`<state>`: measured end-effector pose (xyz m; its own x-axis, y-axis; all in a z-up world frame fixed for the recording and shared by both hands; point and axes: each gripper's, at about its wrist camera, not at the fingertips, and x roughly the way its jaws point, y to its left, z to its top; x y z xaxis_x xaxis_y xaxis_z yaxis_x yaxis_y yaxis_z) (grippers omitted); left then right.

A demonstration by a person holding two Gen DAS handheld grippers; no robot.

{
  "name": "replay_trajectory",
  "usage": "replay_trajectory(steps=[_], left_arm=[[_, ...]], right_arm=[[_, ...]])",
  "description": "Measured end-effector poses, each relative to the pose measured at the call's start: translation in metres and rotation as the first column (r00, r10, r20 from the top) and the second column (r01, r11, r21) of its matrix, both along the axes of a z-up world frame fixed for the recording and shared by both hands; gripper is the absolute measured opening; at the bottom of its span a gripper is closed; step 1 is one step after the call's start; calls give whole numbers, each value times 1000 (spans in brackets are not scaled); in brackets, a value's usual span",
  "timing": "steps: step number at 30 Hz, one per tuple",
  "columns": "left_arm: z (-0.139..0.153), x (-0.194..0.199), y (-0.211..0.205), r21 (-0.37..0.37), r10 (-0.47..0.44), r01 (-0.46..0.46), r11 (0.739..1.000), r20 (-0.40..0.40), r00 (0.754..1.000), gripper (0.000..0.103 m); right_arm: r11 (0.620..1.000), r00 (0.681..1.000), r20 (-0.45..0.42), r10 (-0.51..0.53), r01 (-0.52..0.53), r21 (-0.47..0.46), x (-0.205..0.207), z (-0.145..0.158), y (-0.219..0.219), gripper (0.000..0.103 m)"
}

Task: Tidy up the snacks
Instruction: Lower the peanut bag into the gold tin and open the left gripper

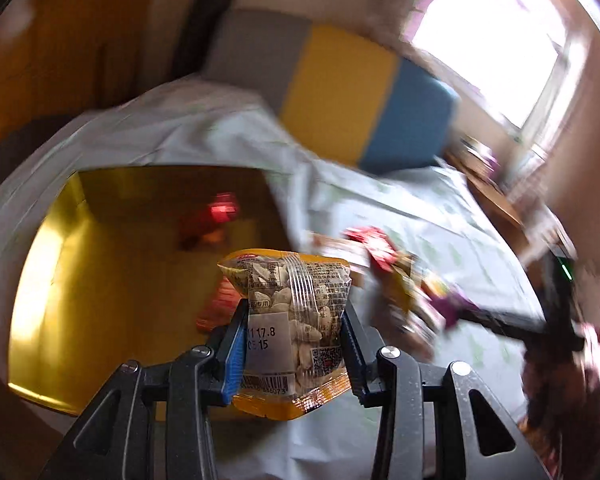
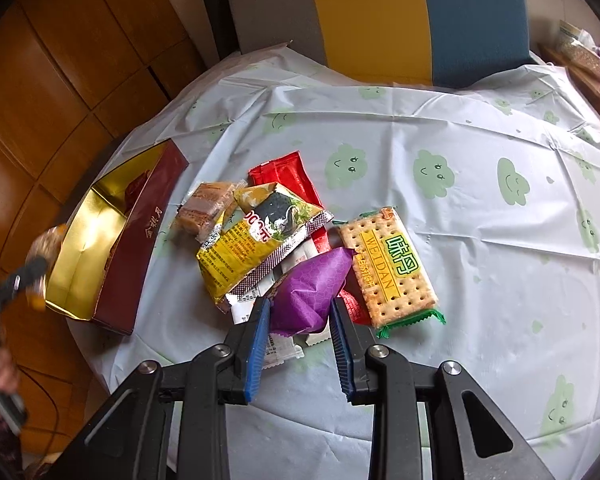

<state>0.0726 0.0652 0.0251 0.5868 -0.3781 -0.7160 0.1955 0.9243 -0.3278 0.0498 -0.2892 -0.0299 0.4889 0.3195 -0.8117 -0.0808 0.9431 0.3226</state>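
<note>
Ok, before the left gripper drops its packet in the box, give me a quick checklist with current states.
1. Left gripper shut on nut packet: ok.
2. Packet above the box's gold interior: ok by the left wrist view, which is blurred.
3. Room in box: ok, only a few red packets inside.
4. Right gripper clear of the box: ok, it is at the pile.
5. Right gripper shut on purple packet: ok, pads press its sides.
6. Purple packet free of its neighbours: cannot tell.
</note>
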Motion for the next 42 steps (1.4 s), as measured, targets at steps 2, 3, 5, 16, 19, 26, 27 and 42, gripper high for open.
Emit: replay_trajectory(steps=[2,3,5,16,19,26,27,42], left_arm=[[-8,20,18,-3,64,-64,998,-40,997,42],[-13,32,26,1,97,-97,995,-67,993,42],[-24,51,36,0,135,-136,991,-106,985,42],[-75,137,19,118,179,-156,981,-220,959,44],[-83,149,12,116,187,-163,980,-247,951,47],[-65,126,6,151,183,-158,976,-165,969,64],[-59,119,6,160,186,-163,974,-140,973,68],[-9,7,4,265,213,-230,936,93,973,70]], right_arm=[[1000,1000,7,6,-6,-5,0,1,1,31],[1000,1000,9,8,-8,-5,0,2,2,31],[1000,1000,11,9,-9,-6,0,2,2,31],[1000,1000,21,-4,4,-1,0,3,0,31],[1000,1000,26,-8,8,-10,-1,4,-1,31],[1000,999,35,-15,16,-17,0,5,-2,31],[1000,999,38,-16,17,-18,0,6,-2,31],[1000,997,74,7,-7,-3,-9,15,7,31]])
